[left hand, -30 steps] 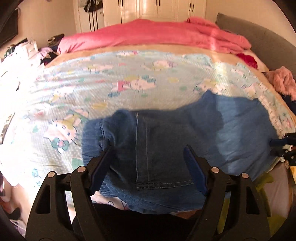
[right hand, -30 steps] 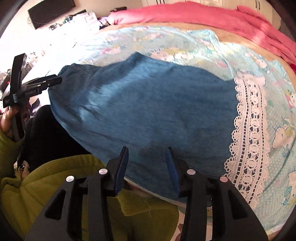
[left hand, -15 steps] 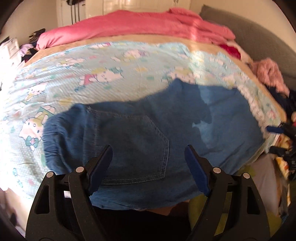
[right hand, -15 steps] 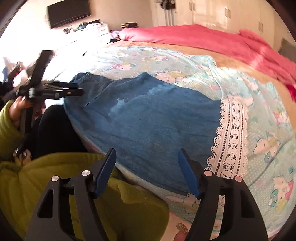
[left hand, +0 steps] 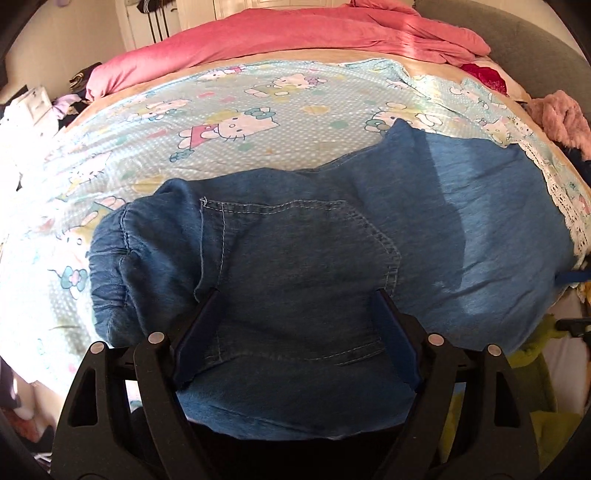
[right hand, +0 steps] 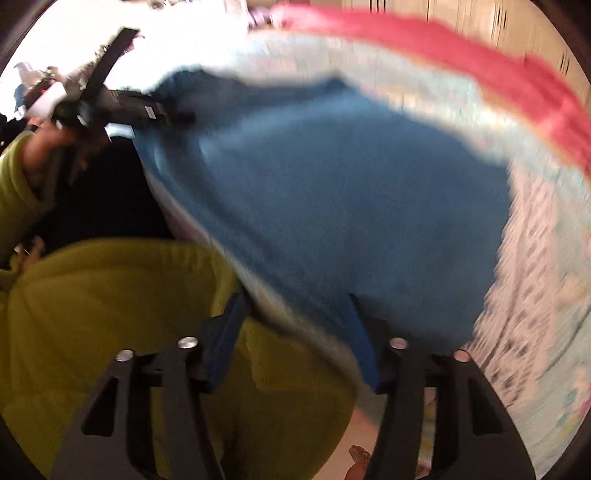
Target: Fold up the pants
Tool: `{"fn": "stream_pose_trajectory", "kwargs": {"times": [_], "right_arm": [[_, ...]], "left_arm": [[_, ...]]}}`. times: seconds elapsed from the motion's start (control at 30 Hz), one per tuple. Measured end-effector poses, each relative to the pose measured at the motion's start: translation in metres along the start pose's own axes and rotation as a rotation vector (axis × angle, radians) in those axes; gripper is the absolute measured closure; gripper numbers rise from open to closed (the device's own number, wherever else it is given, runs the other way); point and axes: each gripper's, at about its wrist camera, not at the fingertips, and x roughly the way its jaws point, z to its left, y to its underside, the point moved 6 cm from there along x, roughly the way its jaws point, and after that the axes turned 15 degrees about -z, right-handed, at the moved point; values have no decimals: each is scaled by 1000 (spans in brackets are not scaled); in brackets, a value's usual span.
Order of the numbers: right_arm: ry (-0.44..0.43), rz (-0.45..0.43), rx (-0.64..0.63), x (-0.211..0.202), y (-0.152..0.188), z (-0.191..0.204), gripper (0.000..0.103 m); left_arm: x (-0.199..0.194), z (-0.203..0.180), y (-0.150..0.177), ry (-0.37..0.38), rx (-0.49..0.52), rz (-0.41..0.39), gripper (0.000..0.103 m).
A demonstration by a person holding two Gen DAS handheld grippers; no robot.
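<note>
Denim everywhere — the pants (left hand: 295, 258) lie flat along the near edge of the bed (left hand: 240, 110), hem hanging a bit over it. Left gripper (left hand: 295, 332) hovers over the back pocket, jaws wide, holding nothing. Right gripper (right hand: 291, 332) is also spread and empty, though that view's blurry. I'd worry a sloppy pinch grabs one layer only — fold comes out crooked.

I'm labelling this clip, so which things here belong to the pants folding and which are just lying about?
In the job:
denim pants
left tongs, open
right tongs, open

Lying about:
cartoon bedsheet
pink duvet
fuzzy pink garment
</note>
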Motion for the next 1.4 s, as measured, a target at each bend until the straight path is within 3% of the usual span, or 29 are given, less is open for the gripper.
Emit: {"fn": "stream_pose_trajectory", "kwargs": {"times": [0.2, 0.3, 0.4, 0.5, 0.57, 0.63, 0.8, 1.0, 1.13, 1.2, 1.23, 1.27, 1.4], "right_arm": [[-76, -75, 88, -22, -12, -4, 51], [-79, -185, 108, -51, -32, -15, 51], [3, -284, 154, -77, -53, -46, 50], [133, -327, 269, -89, -70, -101, 50], [159, -350, 355, -90, -79, -137, 50], [209, -334, 428, -83, -85, -170, 50], [199, -259, 538, -42, -87, -231, 50], [198, -153, 541, 1, -69, -241, 51], [164, -148, 481, 9, -64, -224, 75], [145, -180, 469, 3, -66, -218, 81], [143, -198, 452, -2, -67, -216, 81], [146, -219, 436, -8, -70, -214, 82], [156, -311, 391, -33, -94, -216, 82]], "left_arm": [[-8, 3, -4, 31, -44, -20, 28], [-25, -3, -18, 80, -81, -57, 22], [-36, -13, -40, 109, -68, -102, 20], [-30, -25, -59, 115, -36, -108, 19], [-19, -34, -77, 132, -18, -113, 19], [-7, -45, -89, 159, -8, -103, 19], [47, -64, -113, 206, -17, -42, 19], [93, -73, -124, 215, -23, -1, 19], [118, -76, -117, 254, -83, 53, 20], [122, -83, -109, 293, -128, 73, 37], [122, -87, -105, 318, -144, 81, 81], [122, -91, -103, 326, -140, 84, 101], [112, -99, -114, 295, -58, 44, 102]]}}
